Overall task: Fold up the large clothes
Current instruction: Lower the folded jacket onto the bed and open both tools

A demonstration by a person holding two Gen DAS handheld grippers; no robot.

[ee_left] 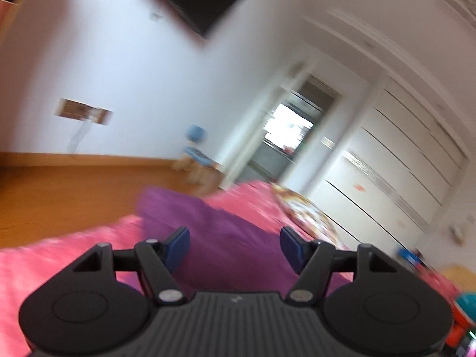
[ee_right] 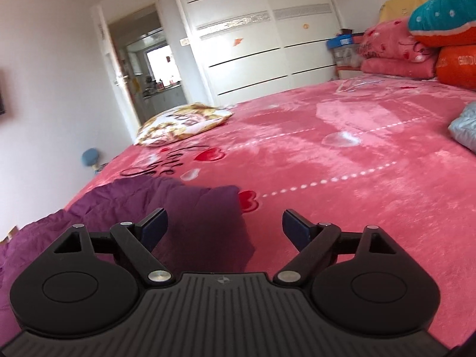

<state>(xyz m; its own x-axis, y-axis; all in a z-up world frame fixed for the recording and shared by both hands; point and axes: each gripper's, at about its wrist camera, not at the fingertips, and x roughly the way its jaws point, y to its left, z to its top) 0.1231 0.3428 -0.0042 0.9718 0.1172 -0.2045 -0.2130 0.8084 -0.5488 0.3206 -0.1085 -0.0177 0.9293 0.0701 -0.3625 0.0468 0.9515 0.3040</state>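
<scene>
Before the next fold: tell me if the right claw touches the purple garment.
Apart. In the right wrist view the right claw stands open, purple garment beyond its pads, nothing pinched.

Plain purple garment point(ee_right: 190, 208) on pink blanket point(ee_right: 342, 178) with red hearts.

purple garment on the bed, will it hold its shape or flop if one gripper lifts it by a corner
The purple garment would probably flop: it lies in soft creases and folds. It spreads wide over the pink blanket, so a one-corner lift would likely leave most of it trailing. The plush blanket may drag at it. Both the left gripper and right gripper are open, holding nothing.
</scene>
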